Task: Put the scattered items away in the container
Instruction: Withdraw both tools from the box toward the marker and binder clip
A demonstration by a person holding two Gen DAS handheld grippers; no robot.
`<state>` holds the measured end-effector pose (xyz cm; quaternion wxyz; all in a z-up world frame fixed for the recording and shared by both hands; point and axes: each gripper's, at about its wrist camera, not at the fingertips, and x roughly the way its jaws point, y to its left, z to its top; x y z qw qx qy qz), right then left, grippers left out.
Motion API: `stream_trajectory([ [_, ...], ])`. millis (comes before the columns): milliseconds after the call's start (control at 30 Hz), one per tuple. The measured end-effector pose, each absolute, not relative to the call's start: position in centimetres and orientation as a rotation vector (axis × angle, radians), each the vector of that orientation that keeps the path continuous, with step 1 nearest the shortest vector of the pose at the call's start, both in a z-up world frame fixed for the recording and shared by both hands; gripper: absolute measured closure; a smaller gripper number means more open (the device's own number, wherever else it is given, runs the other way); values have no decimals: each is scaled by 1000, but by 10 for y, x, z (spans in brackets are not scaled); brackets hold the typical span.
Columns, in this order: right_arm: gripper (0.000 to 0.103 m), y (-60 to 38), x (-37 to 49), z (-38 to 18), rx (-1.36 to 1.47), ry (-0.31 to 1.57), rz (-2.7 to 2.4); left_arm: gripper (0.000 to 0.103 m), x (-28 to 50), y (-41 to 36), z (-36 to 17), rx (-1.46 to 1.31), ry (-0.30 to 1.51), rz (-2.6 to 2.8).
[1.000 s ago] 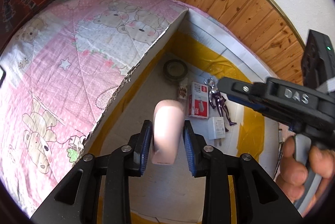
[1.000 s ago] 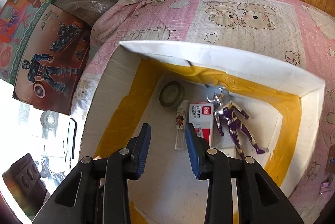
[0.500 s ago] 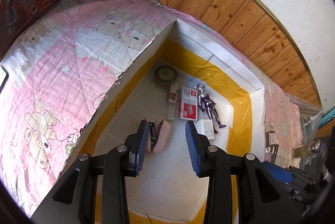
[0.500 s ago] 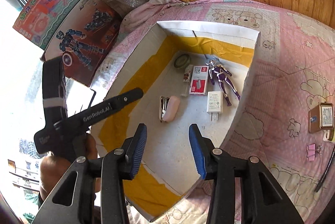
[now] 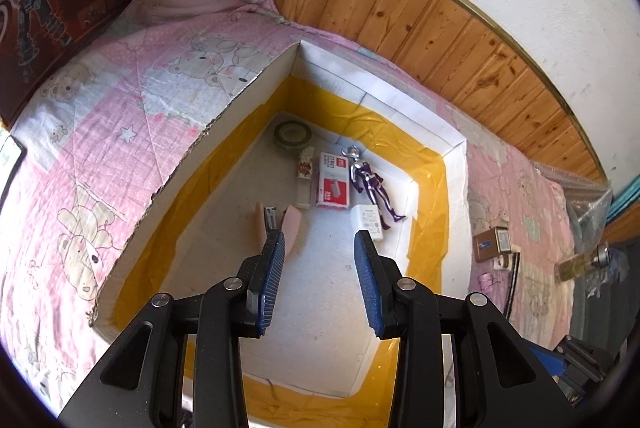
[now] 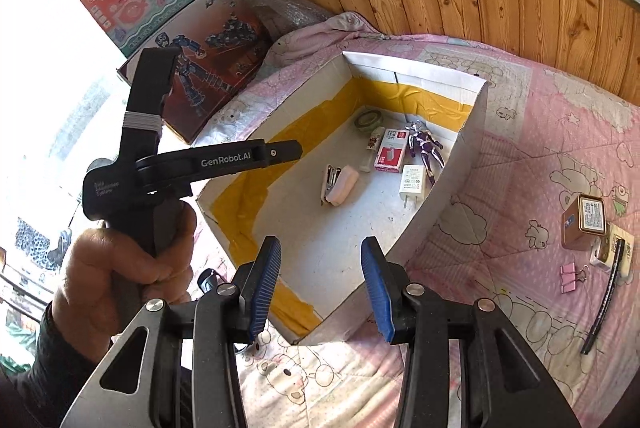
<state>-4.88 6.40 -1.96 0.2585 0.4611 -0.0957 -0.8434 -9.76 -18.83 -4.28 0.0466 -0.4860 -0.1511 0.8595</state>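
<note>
Both my tongs, left (image 5: 319, 260) and right (image 6: 320, 268), gape empty over the box (image 6: 436, 187). Only right view shows my left hand (image 6: 120, 268), binder clip (image 6: 572, 278).

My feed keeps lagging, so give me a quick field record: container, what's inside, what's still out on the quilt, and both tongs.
container: open white cardboard box with yellow tape lining, on pink bear-print quilt
inside: pink stapler, white charger plug, purple-silver toy figure, red-white staple box, tape roll
still out: pink binder clip, small brown box, black strip
left tongs: open, empty
right tongs: open, empty
</note>
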Motion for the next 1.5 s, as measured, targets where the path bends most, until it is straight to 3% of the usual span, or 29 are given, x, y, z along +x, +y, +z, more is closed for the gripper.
stream_trajectory([
  [333,59,104,-19,-33,1211,-439,-2314,65,-57,-120,-17,-1334,-243,2566],
  [567,59,135,-7,-23,1181,-477,-2365,65,-40,-79,-8,-1260,-197,2486],
  [1033,59,255,-5,-65,1404,-594,-2603,65,-49,19,-41,-1315,-33,2296],
  [1500,52,309,-44,-136,1683,-422,-2653,61,-71,99,-105,-1346,177,2200],
])
